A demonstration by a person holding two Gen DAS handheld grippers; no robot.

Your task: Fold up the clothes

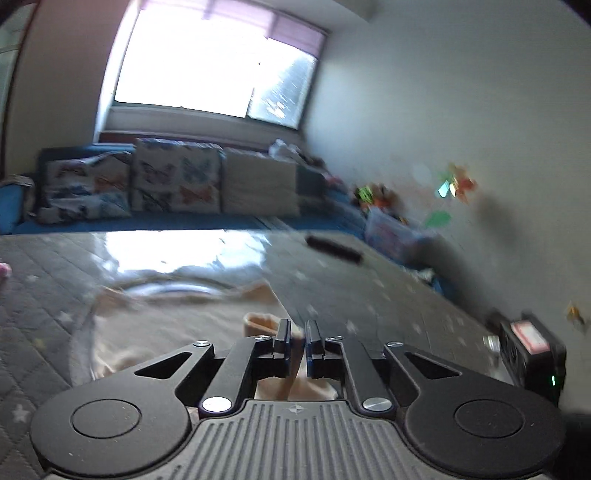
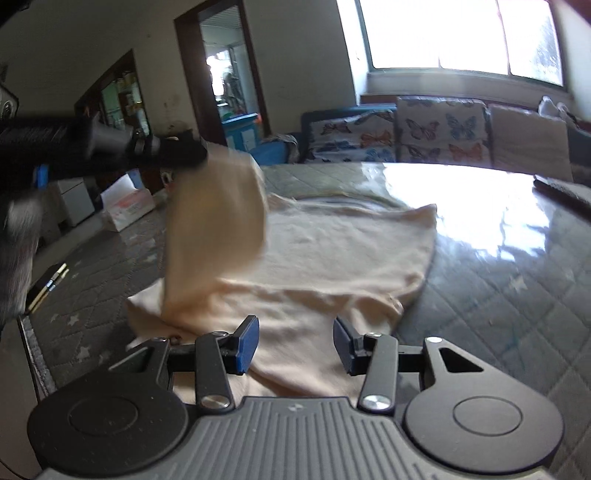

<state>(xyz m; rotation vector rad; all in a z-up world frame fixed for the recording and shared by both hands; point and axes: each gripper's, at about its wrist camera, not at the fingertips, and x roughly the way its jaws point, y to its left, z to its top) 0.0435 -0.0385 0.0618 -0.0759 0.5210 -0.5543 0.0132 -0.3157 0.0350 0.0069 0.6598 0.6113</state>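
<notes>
- Here, the left gripper (image 1: pixel 298 338) is pinching a strip of the cream shirt (image 2: pixel 332 251) between its two pads, with its jaws almost together.
- In the left wrist view, the cloth is sticking up between the fingers (image 1: pixel 283 336) and hanging down under them.
- In the right wrist view, the left gripper (image 2: pixel 199 155) is reaching in from the left side, up above the bed, and it is pointing a little downward.
- A long flap of the shirt is hanging from its tip down to the rest of the shirt.
- The picture of that flap is blurry.
- The right gripper (image 2: pixel 295 345) is sitting low over the near edge of the shirt, tilted downward.
- Its jaws are standing partly apart, and the blue pads (image 2: pixel 246 343) are not pressing on anything.
- The shirt is lying just past those pads and under them, spread flat on the grey quilted mattress (image 2: pixel 498 295).
- Far ahead of both grippers, butterfly cushions (image 2: pixel 439 129) are leaning under a bright window (image 2: pixel 461 33).
- A dark flat thing (image 1: pixel 334 249) is lying on the mattress, well ahead of the left gripper and a bit to its right.
</notes>
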